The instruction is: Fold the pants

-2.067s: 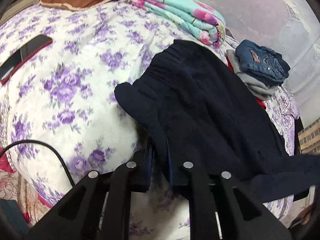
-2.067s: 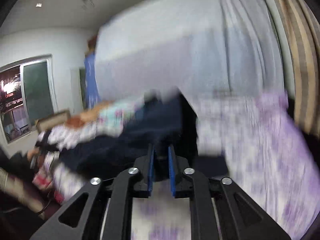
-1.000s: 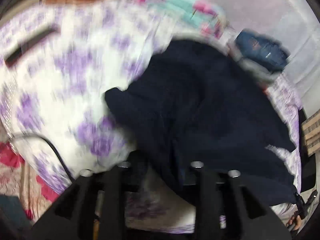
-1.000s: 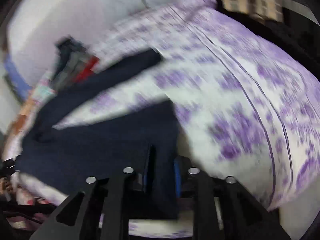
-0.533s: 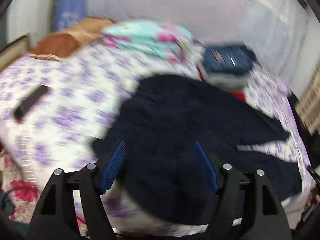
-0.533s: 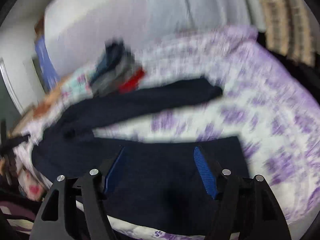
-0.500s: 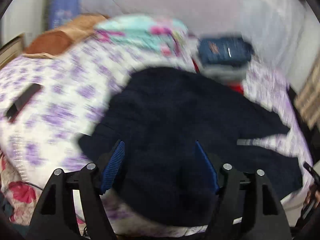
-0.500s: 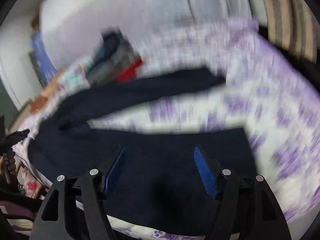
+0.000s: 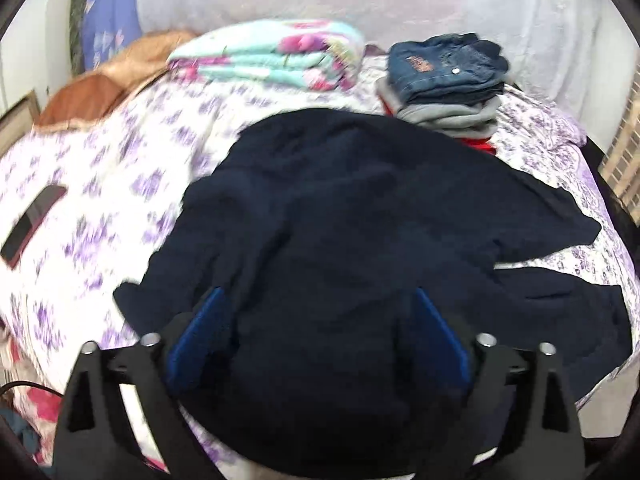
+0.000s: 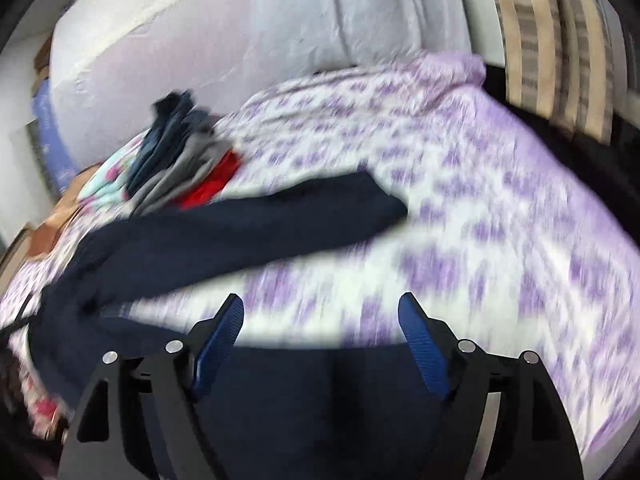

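Observation:
Dark navy pants [image 9: 340,240] lie spread on the floral bed sheet [image 9: 100,208], waist end near me, two legs splayed to the right. My left gripper [image 9: 316,316] is open and empty above the waist end. In the right wrist view the far leg [image 10: 240,228] stretches across the sheet and the near leg end [image 10: 320,392] lies under my right gripper [image 10: 320,320], which is open and empty. The right view is blurred.
A stack of folded jeans and grey clothes [image 9: 444,80] sits at the back, with a folded floral quilt [image 9: 272,60] and a brown pillow [image 9: 108,84] to its left. A dark phone [image 9: 32,228] lies at the left. A striped curtain [image 10: 552,40] hangs at the right.
Both grippers were shut on the pants, laid them on the bed, then opened and drew back. The pants now lie loose on the sheet.

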A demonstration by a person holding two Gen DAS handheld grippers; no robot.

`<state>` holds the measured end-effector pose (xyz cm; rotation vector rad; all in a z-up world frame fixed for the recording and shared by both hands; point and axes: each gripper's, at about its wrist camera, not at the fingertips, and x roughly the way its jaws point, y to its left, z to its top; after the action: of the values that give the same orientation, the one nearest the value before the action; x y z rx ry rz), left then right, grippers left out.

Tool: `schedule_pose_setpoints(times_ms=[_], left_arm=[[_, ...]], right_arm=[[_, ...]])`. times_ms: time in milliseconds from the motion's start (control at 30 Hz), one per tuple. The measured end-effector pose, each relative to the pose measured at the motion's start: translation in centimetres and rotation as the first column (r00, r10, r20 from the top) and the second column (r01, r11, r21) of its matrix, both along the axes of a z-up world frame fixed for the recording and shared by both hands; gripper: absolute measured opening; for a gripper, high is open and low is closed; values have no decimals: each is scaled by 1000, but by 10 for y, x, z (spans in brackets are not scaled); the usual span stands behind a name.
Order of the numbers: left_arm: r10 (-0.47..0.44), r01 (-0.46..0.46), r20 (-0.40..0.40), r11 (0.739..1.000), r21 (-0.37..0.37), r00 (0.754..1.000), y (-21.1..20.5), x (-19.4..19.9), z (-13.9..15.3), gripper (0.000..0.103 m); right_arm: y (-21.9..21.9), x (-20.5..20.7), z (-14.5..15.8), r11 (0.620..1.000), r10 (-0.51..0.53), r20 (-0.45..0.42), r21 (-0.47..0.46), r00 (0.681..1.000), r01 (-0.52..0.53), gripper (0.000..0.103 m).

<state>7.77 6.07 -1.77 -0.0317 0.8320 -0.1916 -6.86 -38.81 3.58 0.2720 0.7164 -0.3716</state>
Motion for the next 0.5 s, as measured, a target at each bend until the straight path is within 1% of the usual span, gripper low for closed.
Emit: schedule_pose_setpoints(times_ms=[33, 67, 167, 200, 233, 300, 400, 433, 467, 500], left_arm=[[-9, 9, -5, 1000, 9, 1000, -6, 5, -2, 94], [-14, 14, -19, 1000, 8, 1000, -11, 11, -6, 94], [-14, 14, -46, 1000, -1, 999, -20, 23, -17, 94], [-8, 8, -56, 1000, -6, 998, -22, 30, -22, 94], [-1, 0, -60, 1000, -7, 998, -24, 30, -25, 94], [15, -15, -66, 1000, -3, 998, -26, 32, -31, 94], [17, -16, -66, 1000, 25, 998, -34, 39, -38, 96], [16, -14, -64, 999, 37, 998, -36, 39, -39, 98], [16, -12, -64, 998, 55, 998, -39, 40, -41, 98], [17, -12, -63, 997, 74, 998, -42, 41, -42, 98]], right_arm=[[-9, 15, 6, 1000, 9, 9, -11, 1000, -8, 81], [-23, 40, 10, 998, 13, -1, -54, 1000, -13, 81], [-53, 100, 4, 986, -4, -72, -167, 997, -8, 81], [-67, 124, -2, 984, -7, -92, -179, 996, -10, 83], [-79, 144, -10, 986, -3, -118, -166, 993, -17, 86], [-99, 186, -33, 986, 11, -177, -160, 984, -39, 86], [-106, 230, -65, 980, 37, -252, -181, 967, -85, 86], [-106, 240, -76, 976, 35, -286, -197, 958, -95, 81], [-108, 251, -91, 975, 37, -345, -192, 938, -109, 66], [-109, 255, -99, 983, 78, -367, -128, 927, -133, 37]])
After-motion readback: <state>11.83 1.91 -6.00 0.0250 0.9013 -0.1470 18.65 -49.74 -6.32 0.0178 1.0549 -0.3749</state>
